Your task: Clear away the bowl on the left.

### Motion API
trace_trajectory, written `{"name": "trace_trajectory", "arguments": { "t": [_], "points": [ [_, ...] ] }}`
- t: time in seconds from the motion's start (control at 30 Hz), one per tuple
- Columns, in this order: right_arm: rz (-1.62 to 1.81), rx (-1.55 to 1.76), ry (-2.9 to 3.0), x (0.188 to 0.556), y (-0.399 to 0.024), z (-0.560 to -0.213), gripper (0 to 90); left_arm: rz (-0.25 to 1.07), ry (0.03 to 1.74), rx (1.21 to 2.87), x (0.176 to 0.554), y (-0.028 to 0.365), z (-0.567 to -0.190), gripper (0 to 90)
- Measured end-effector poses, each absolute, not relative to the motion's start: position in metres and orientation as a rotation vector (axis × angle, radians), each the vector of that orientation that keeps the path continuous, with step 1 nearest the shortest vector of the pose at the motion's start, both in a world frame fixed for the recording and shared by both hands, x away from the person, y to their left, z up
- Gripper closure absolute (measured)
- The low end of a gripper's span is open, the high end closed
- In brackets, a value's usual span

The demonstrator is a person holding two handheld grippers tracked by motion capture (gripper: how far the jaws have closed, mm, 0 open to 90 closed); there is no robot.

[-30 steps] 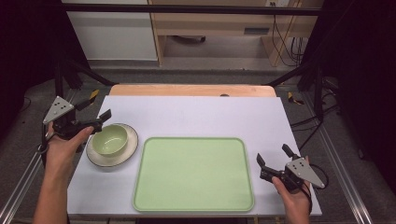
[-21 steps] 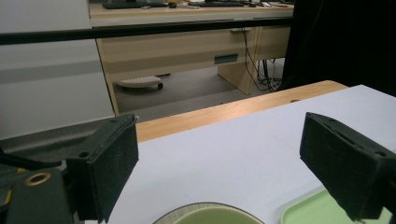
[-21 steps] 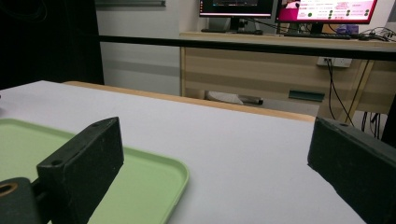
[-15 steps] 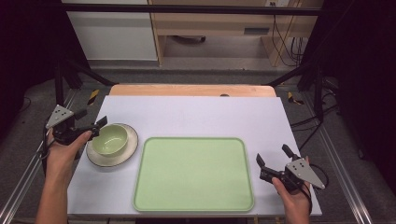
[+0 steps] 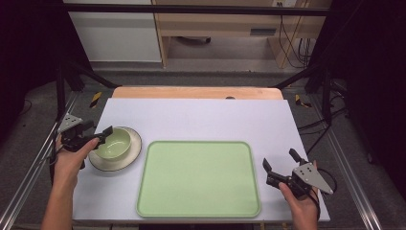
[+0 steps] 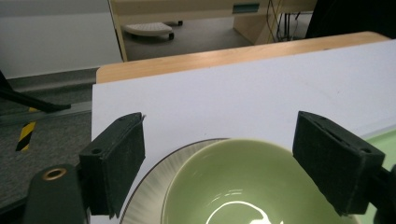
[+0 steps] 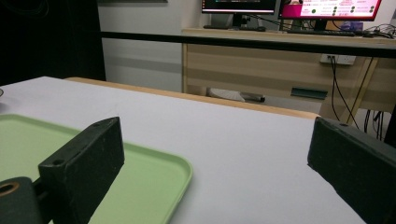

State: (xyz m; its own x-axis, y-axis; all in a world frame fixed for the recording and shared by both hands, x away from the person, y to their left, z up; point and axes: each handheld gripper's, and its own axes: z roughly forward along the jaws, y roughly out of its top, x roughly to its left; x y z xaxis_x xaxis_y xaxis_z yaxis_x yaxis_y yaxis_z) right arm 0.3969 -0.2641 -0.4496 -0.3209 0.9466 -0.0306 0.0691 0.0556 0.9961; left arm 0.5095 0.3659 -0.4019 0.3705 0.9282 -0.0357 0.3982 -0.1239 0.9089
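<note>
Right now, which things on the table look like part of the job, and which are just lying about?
Likely part of the job:
- pale green ceramic bowl, between the open left gripper's jaws
- striped cream plate under it
- light green rectangular tray, empty

Just about:
- monitors on the wooden desk behind

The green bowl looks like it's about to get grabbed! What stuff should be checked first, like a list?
1. Left gripper open wide enough: ok, its fingers stand apart on either side of the green bowl.
2. Fingers not yet touching the bowl: cannot tell; in the left gripper view a gap shows, but the rim runs close to the right finger.
3. Bowl sitting on its plate: ok, upright and roughly centred.
4. Bowl empty: ok, only a light glint shows inside.
5. Green tray free to receive something: ok, nothing lies on it.
6. Right gripper out of the way: ok, open, beside the tray's right edge, far from the bowl.
</note>
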Motion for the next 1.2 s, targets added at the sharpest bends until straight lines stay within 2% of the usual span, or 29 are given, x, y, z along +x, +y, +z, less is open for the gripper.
{"name": "trace_trajectory", "arguments": {
  "t": [0.23, 0.6, 0.8, 1.2],
  "points": [
    [1.372, 1.06, 1.532, 0.398, -0.263, -0.451, 4.3, 0.699, 1.257, 1.751, 0.514, 0.367, -0.411, 22.5],
    [1.378, 1.066, 1.543, 0.398, -0.263, -0.452, 4.3, 0.703, 1.324, 1.765, 0.516, 0.371, -0.416, 25.1],
    [1.382, 1.066, 1.549, 0.399, -0.263, -0.452, 4.3, 0.69, 1.368, 1.807, 0.517, 0.37, -0.421, 32.2],
    [1.387, 1.075, 1.56, 0.399, -0.263, -0.452, 4.3, 0.63, 1.448, 1.872, 0.517, 0.373, -0.424, 55.3]
  ]
}}
